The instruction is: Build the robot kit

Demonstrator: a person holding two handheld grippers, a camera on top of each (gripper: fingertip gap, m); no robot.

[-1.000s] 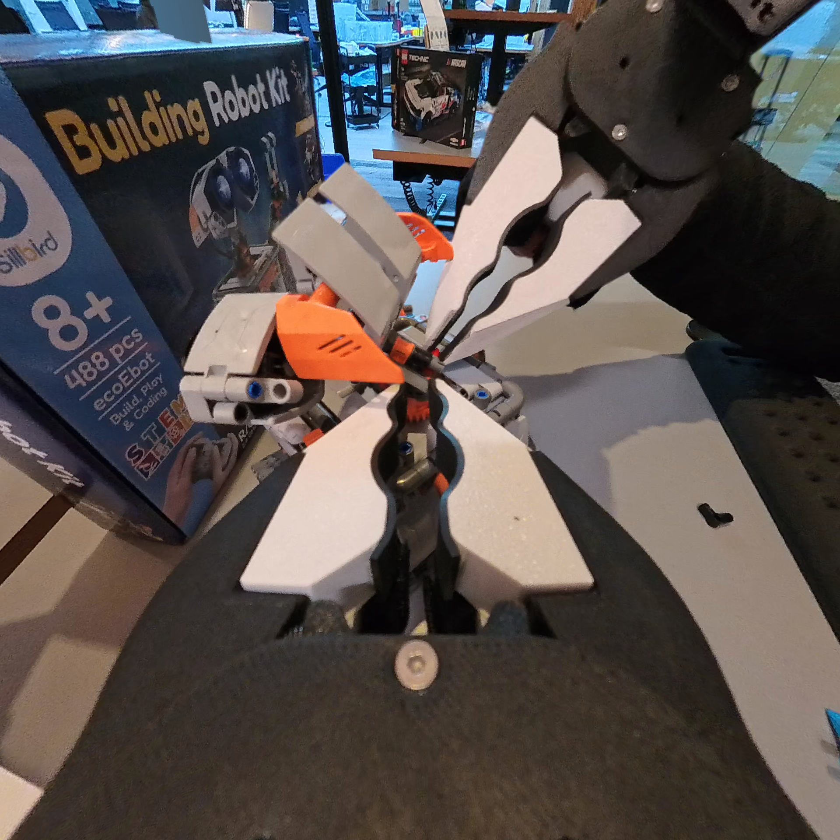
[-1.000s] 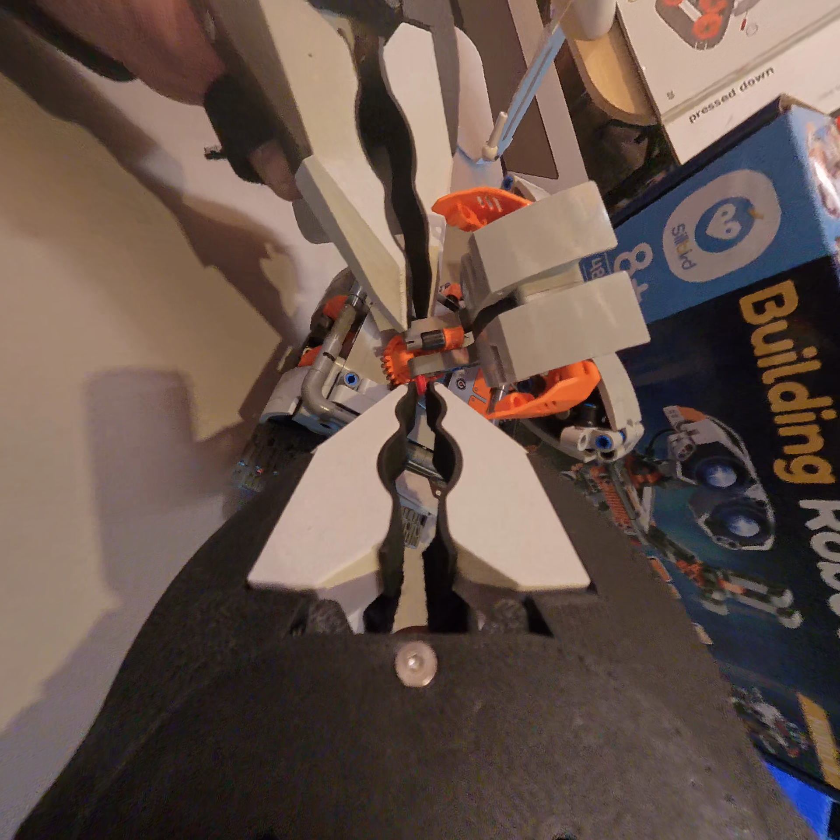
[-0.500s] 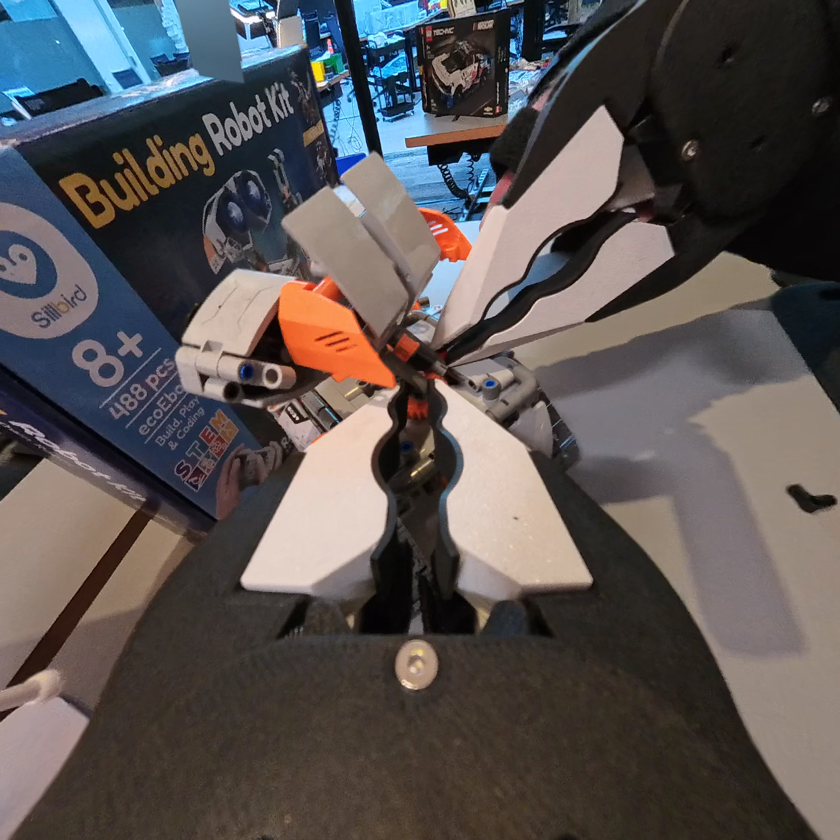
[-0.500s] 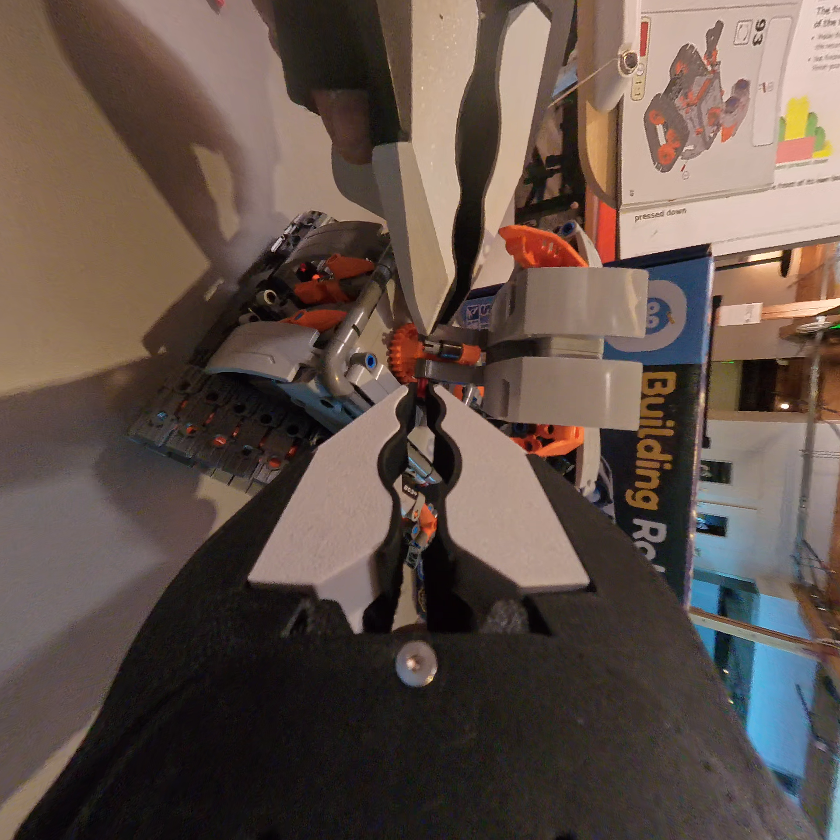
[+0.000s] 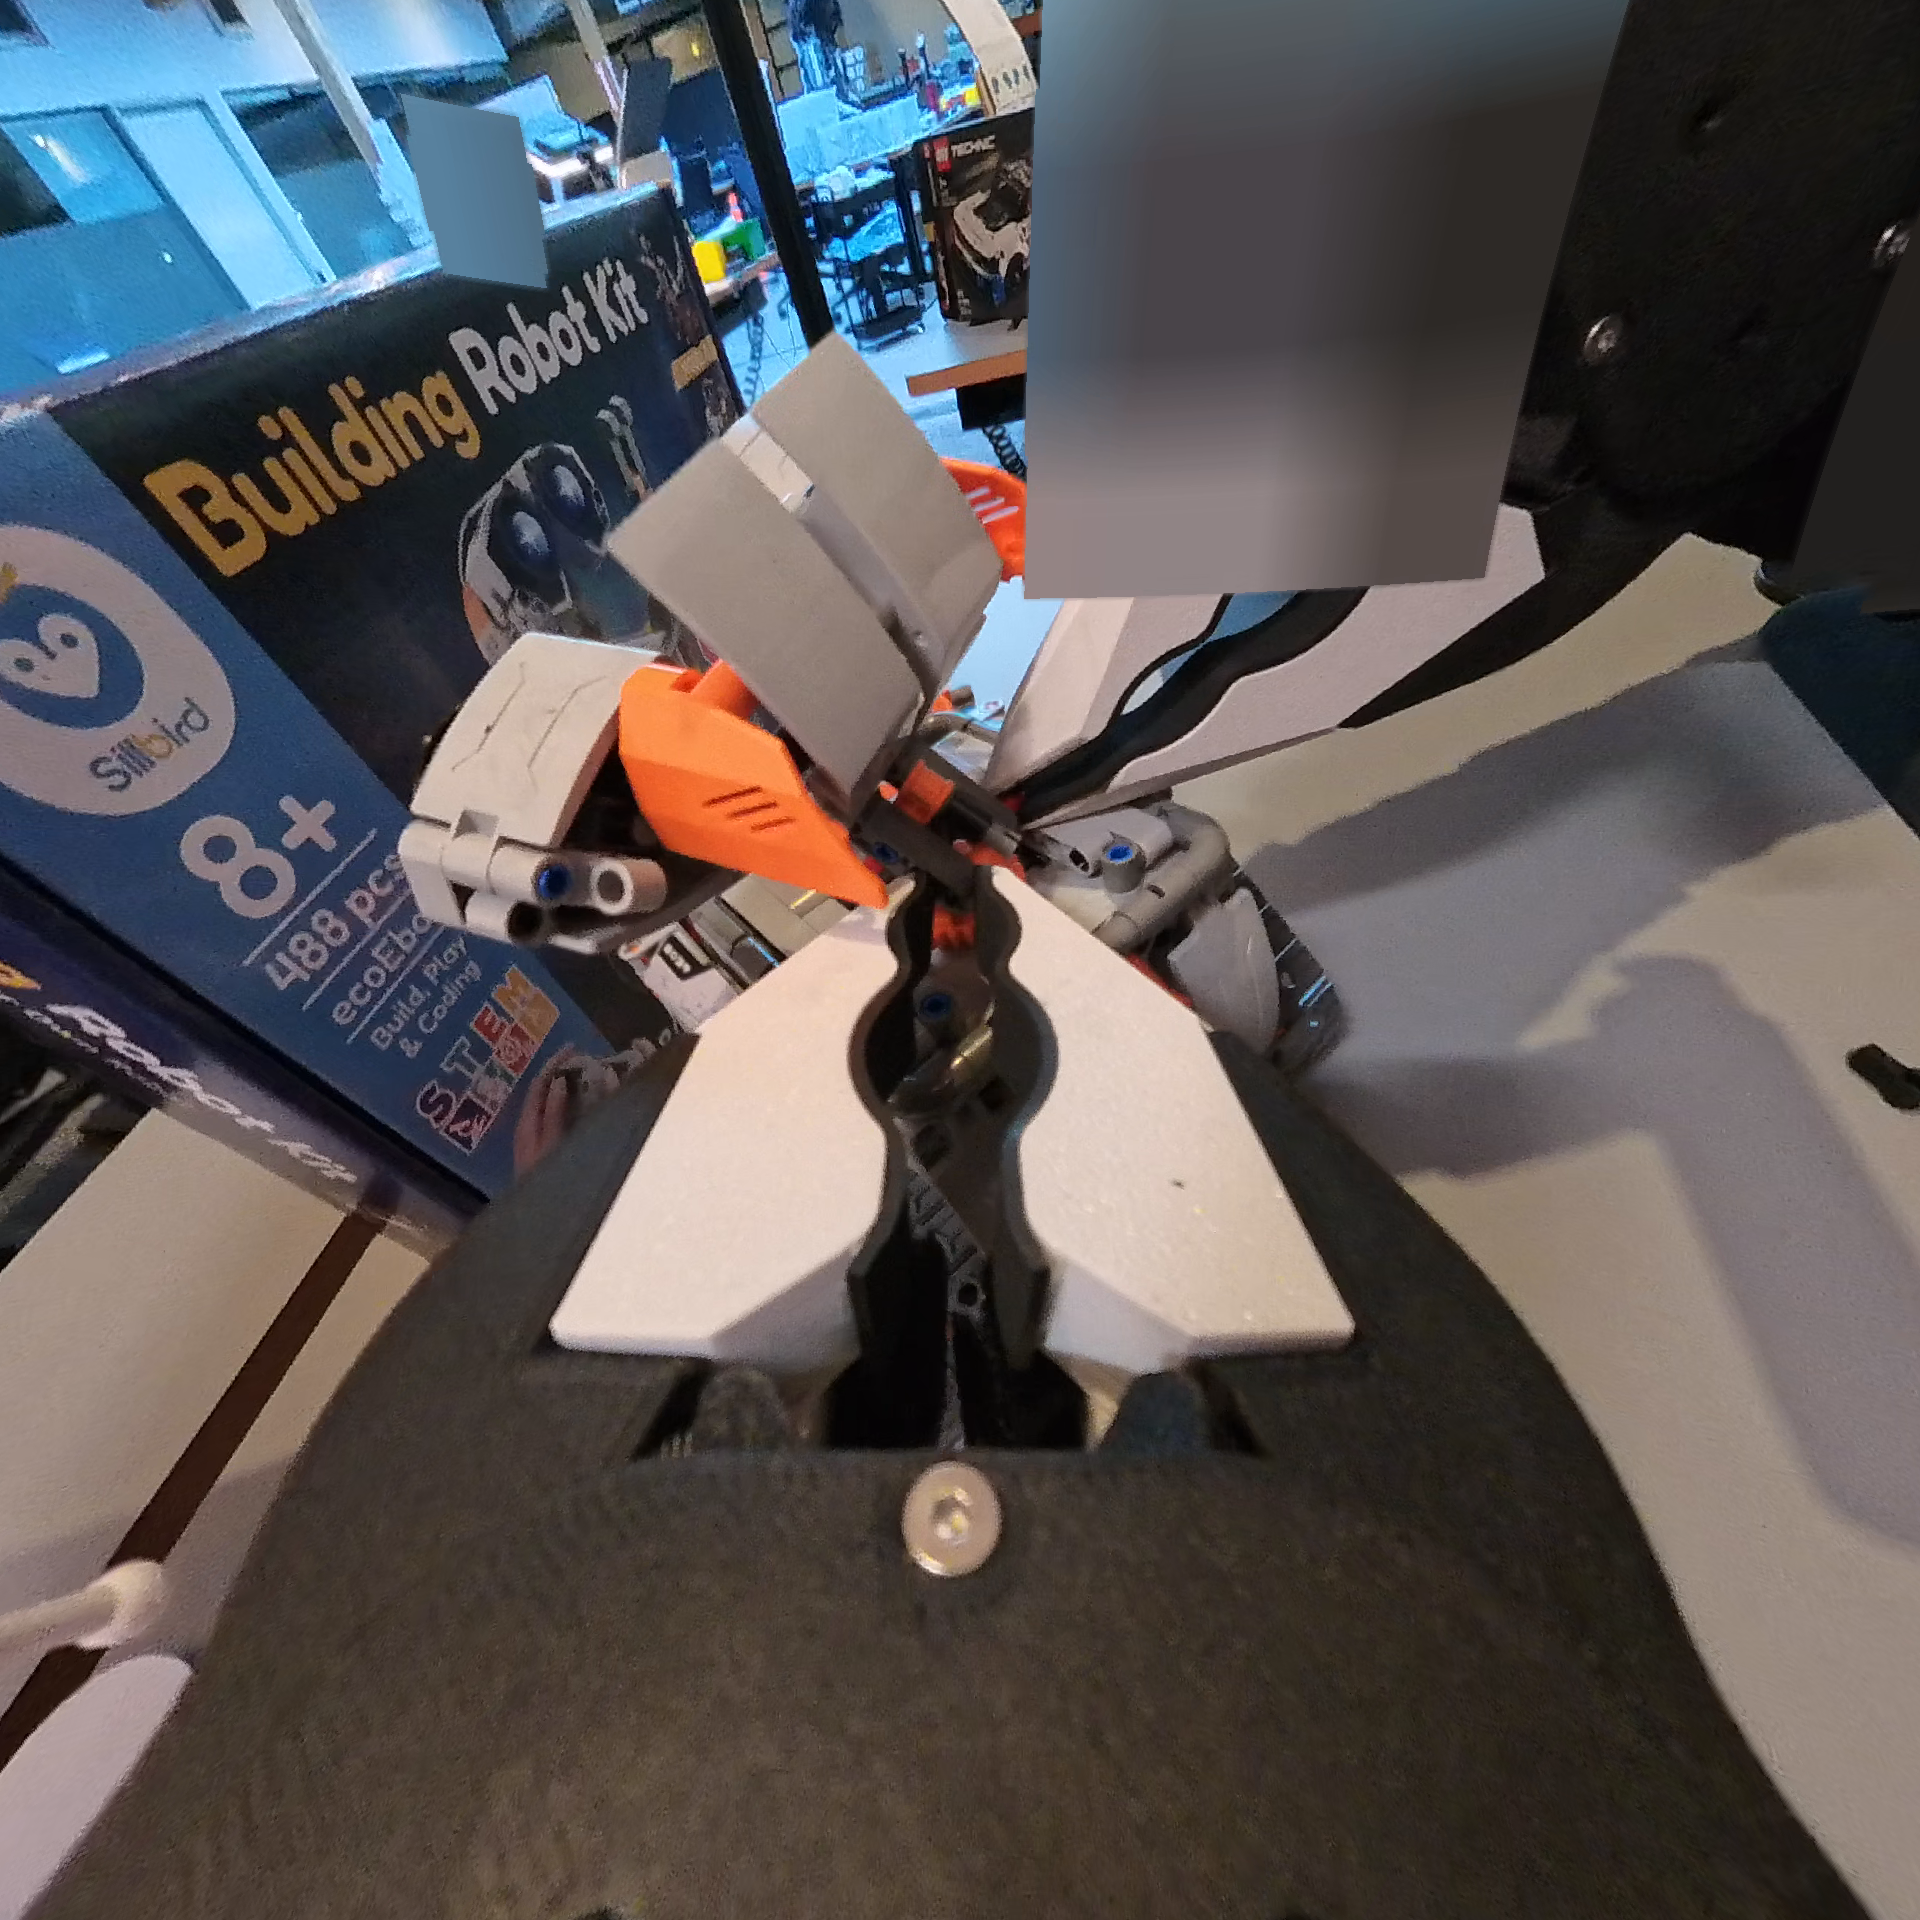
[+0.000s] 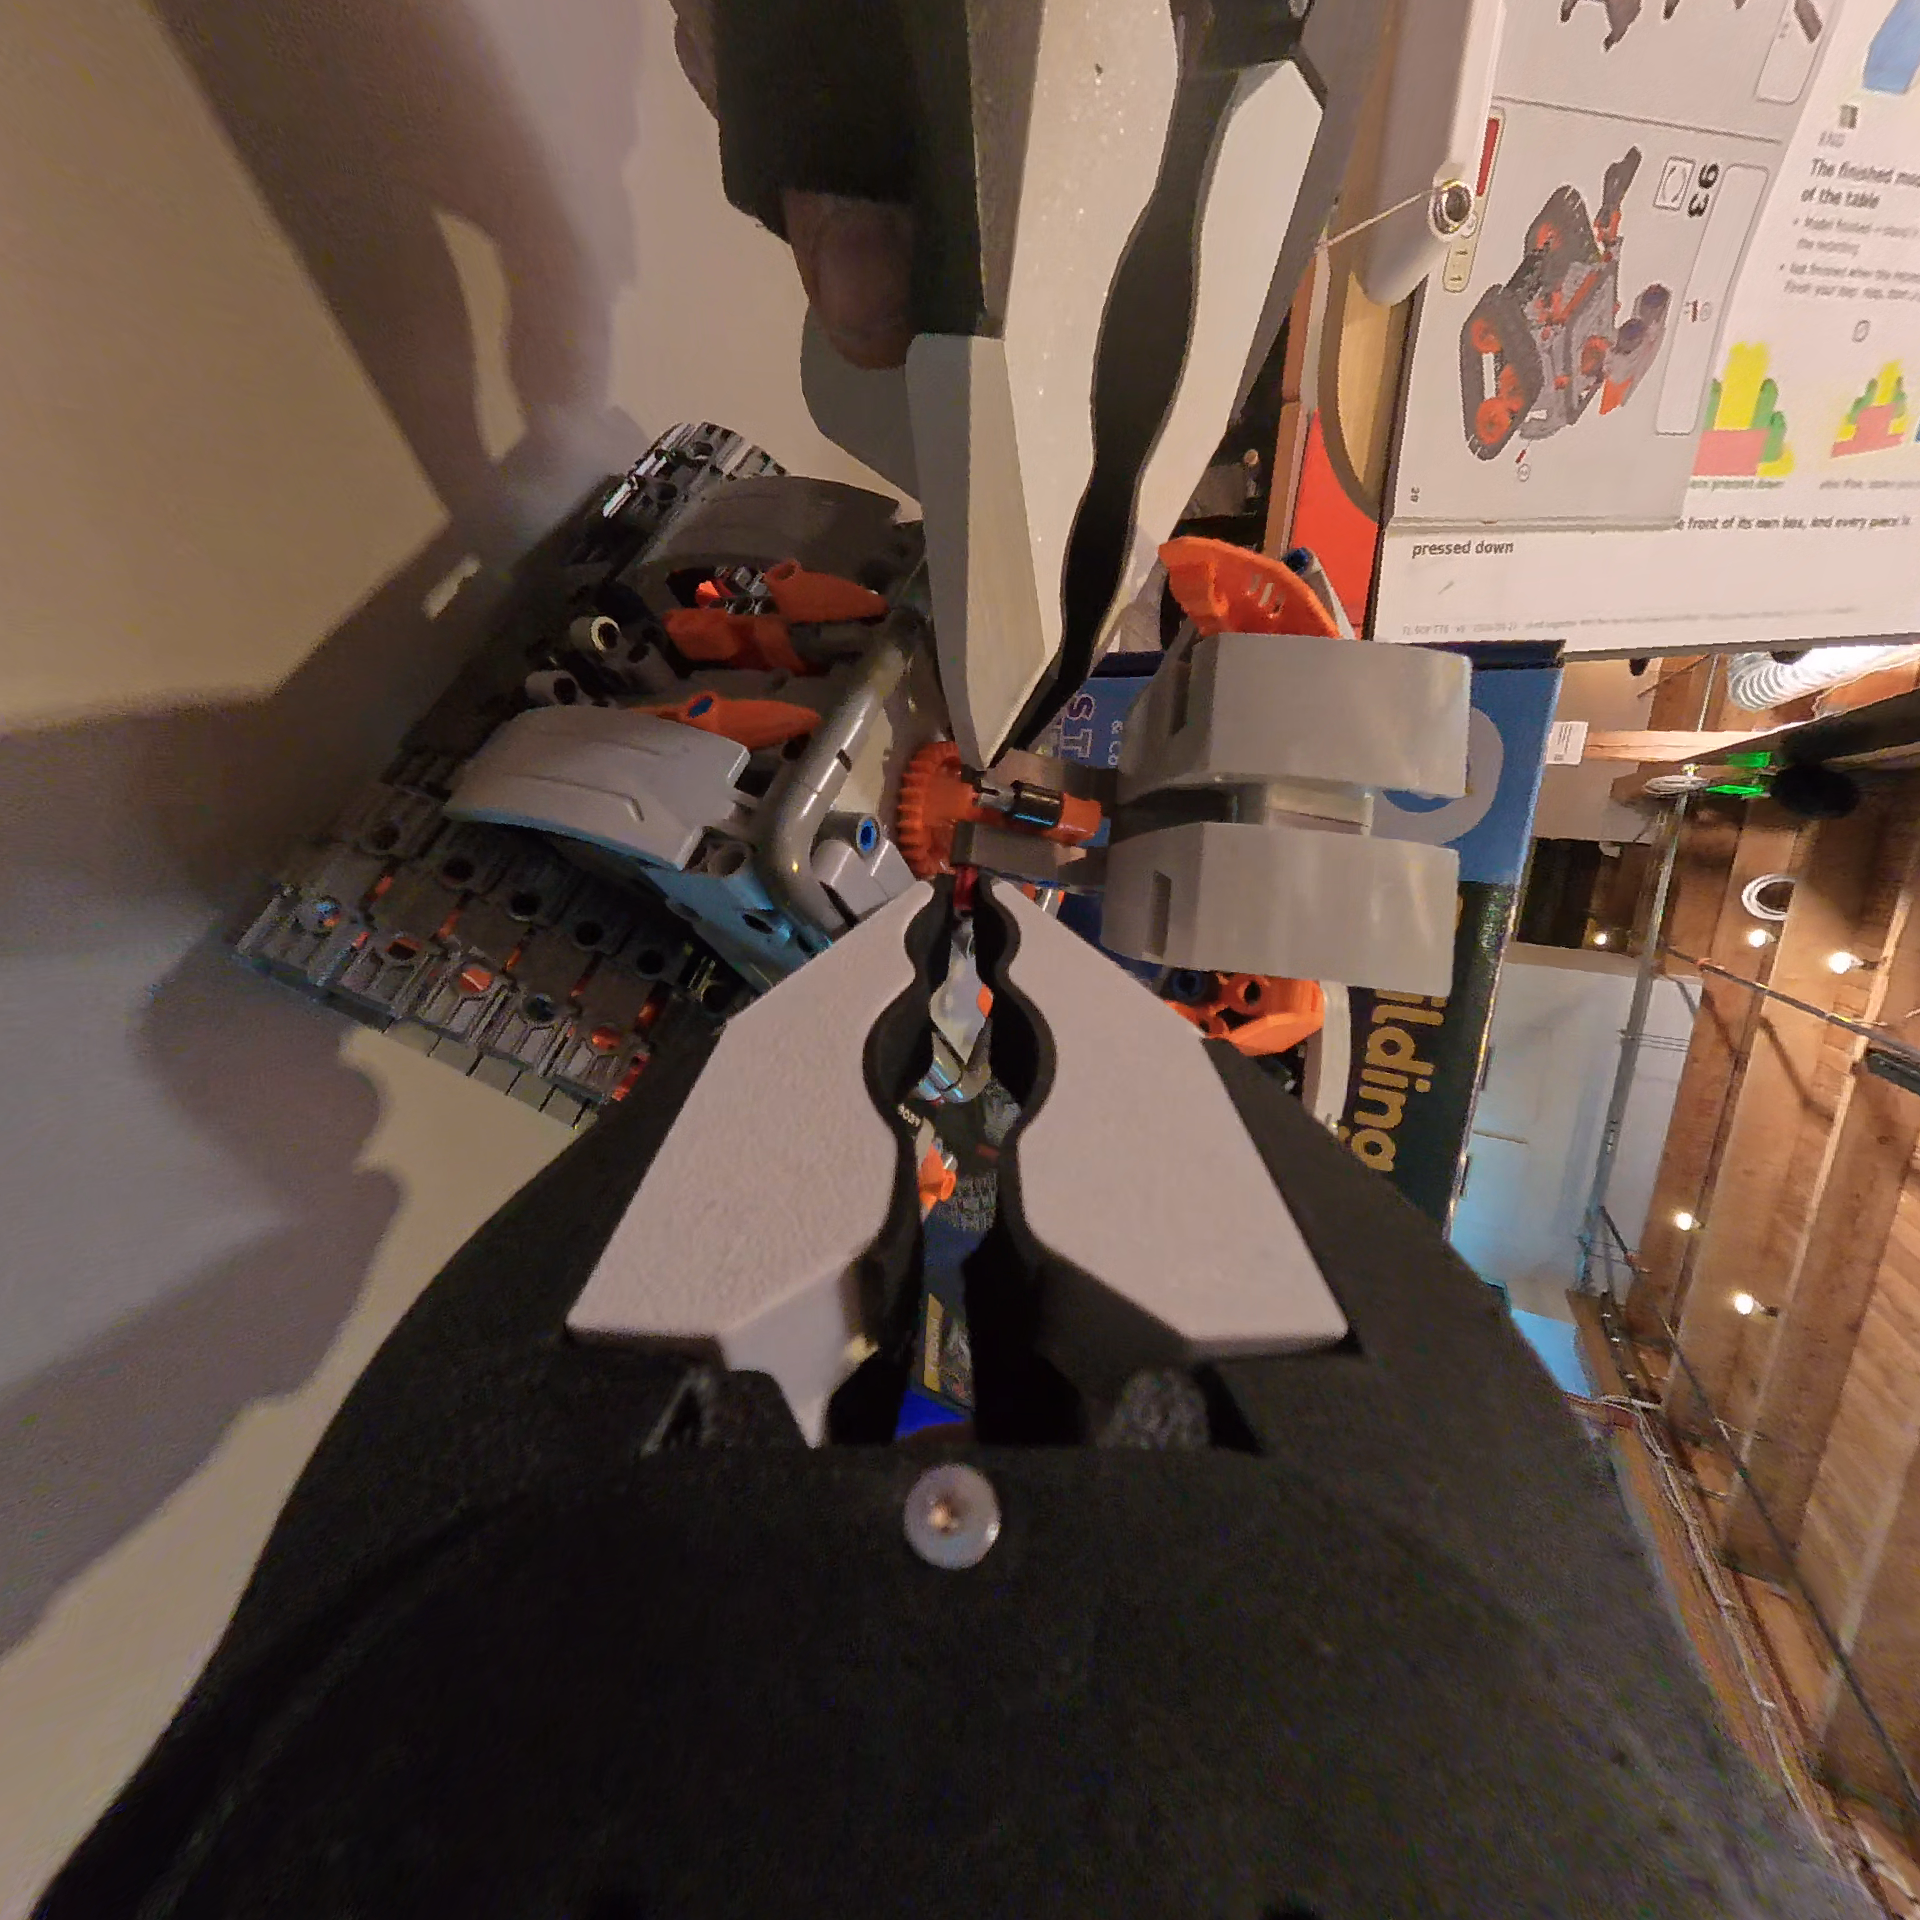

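Note:
A grey and orange brick-built robot model (image 5: 810, 623) stands on the white table (image 5: 1610, 1195), with a grey panelled head and a tracked base (image 6: 447, 935). My left gripper (image 5: 951, 888) is shut on the dark and orange neck parts just below the head. My right gripper (image 6: 961, 899) is shut on the same neck, beside the orange gear (image 6: 925, 805). Each gripper shows in the other's view: the right one's fingers (image 5: 1081, 717) come in from the upper right, the left one's fingers (image 6: 987, 582) from above. The tips of both meet at the neck.
A blue and black kit box (image 5: 260, 748) stands right behind the model, and shows in the right wrist view too (image 6: 1475, 1049). A printed instruction sheet (image 6: 1662, 343) hangs nearby. A small black piece (image 5: 1886, 1070) lies on the table at right. A person's fingertip (image 6: 852, 281) rests on the left gripper. Left and right tips are no more than a few centimetres apart. Both grippers' tips are roughly 25 cm from the small black piece (image 5: 1886, 1070).
Both views have swung around the model: the right wrist view rolled, so the tracked base now shows fully. Both grippers stay shut on the neck.

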